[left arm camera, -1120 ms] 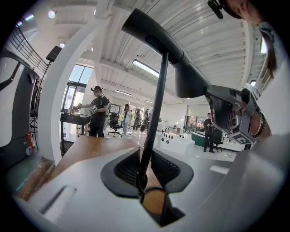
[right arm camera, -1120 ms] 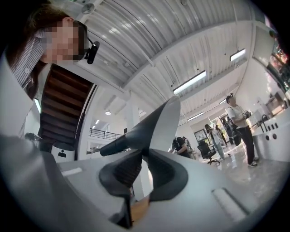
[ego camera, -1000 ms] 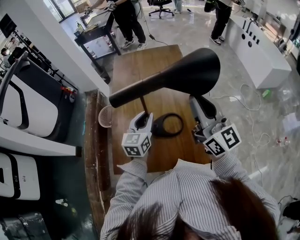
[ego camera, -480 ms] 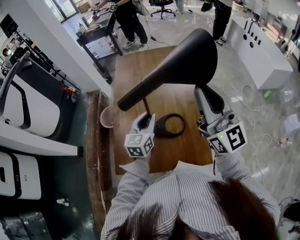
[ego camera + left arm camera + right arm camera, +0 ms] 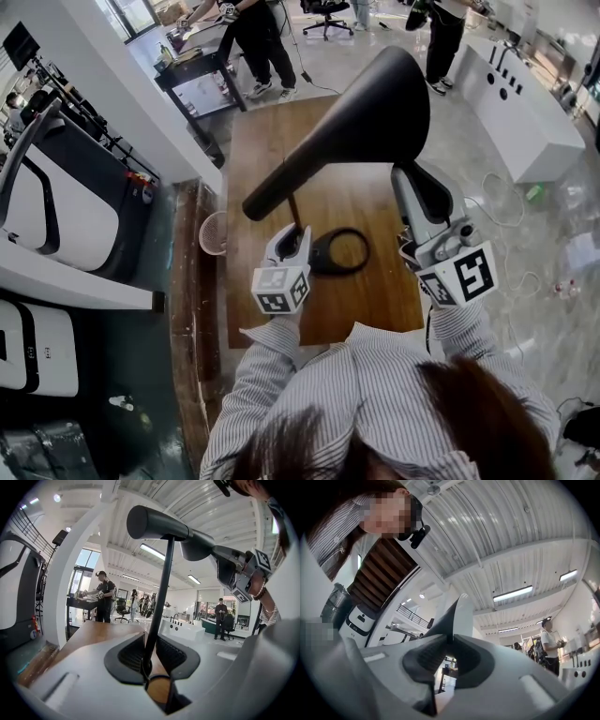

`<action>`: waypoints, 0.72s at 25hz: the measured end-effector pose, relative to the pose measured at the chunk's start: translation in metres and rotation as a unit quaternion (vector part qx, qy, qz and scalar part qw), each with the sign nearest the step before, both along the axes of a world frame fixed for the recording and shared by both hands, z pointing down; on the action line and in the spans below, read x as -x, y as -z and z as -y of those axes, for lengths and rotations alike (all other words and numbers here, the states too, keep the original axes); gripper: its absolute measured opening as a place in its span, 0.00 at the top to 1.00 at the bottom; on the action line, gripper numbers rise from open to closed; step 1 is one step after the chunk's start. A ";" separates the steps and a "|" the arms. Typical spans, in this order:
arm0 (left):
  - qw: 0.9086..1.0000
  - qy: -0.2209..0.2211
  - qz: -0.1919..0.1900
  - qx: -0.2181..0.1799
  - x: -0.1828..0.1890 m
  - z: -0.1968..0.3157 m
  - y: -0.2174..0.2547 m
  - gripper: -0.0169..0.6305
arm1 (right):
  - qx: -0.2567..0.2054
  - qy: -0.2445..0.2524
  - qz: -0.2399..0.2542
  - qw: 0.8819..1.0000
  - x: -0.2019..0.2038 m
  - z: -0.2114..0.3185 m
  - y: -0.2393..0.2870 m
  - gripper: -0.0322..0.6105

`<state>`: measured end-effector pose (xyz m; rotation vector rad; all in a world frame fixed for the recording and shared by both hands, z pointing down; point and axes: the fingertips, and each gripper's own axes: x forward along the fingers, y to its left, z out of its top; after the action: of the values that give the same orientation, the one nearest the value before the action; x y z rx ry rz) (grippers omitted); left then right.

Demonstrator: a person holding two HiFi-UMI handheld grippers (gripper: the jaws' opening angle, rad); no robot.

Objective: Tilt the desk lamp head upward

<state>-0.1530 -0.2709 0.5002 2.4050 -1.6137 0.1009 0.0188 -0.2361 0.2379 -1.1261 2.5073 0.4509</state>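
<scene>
With the stem (image 5: 161,588) clamped between the left gripper (image 5: 149,656) jaws and the lamp head (image 5: 361,112) pinched between the right gripper (image 5: 451,639) jaws, tilting is judged nearly done.

Below me: wooden table (image 5: 281,159) on glossy pale floor (image 5: 487,197). Treadmill (image 5: 56,202) to my left, mesh wastebasket (image 5: 213,234) near table's edge. Long white counter (image 5: 530,117) at my right. Black desk (image 5: 192,66) and office chair (image 5: 322,11) beyond table. Tall windows (image 5: 80,576) behind desk. Ribbed white ceiling (image 5: 520,541), strip lights (image 5: 513,593) on.
</scene>
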 end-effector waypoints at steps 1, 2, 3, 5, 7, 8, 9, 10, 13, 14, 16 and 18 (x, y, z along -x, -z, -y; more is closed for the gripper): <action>1.000 0.001 0.001 0.000 0.000 0.000 0.000 0.85 | -0.003 -0.001 -0.004 1.000 0.000 -0.001 0.002 0.89; 1.000 0.001 0.001 0.000 -0.001 0.000 0.000 0.85 | -0.006 -0.001 -0.008 1.000 0.001 -0.001 0.004 0.89; 1.000 0.002 0.001 0.000 -0.001 -0.001 0.001 0.85 | -0.009 -0.001 -0.011 1.000 0.001 -0.002 0.006 0.89; 1.000 0.004 -0.001 0.001 -0.002 -0.001 0.001 0.85 | -0.013 -0.003 -0.017 1.000 0.001 -0.002 0.009 0.89; 1.000 0.005 -0.003 0.000 -0.001 0.000 0.002 0.85 | -0.018 -0.004 -0.022 1.000 0.002 -0.002 0.011 0.89; 1.000 0.005 -0.003 -0.001 -0.001 0.001 0.002 0.85 | -0.020 -0.005 -0.025 0.999 0.003 -0.001 0.012 0.89; 1.000 0.005 -0.002 -0.001 0.000 0.001 0.002 0.85 | -0.023 -0.006 -0.028 0.999 0.005 -0.001 0.013 0.89; 1.000 0.005 -0.001 -0.001 0.001 0.001 0.002 0.85 | -0.025 -0.007 -0.032 0.999 0.005 -0.001 0.013 0.89; 1.000 0.005 0.001 0.001 0.002 0.001 0.001 0.85 | -0.032 -0.013 -0.049 0.998 0.007 -0.003 0.013 0.89; 1.000 0.005 0.001 0.001 0.002 0.000 0.001 0.85 | -0.034 -0.014 -0.053 0.998 0.007 -0.003 0.014 0.89; 1.000 0.006 0.000 0.001 0.002 0.001 0.002 0.85 | -0.037 -0.013 -0.055 0.998 0.007 -0.004 0.015 0.89; 1.000 0.007 -0.001 0.002 0.001 0.001 0.002 0.85 | -0.037 -0.012 -0.052 0.998 0.006 -0.004 0.015 0.89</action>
<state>-0.1538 -0.2719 0.4981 2.3903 -1.6281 0.0990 0.0126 -0.2325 0.2225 -1.1335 2.5451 0.6196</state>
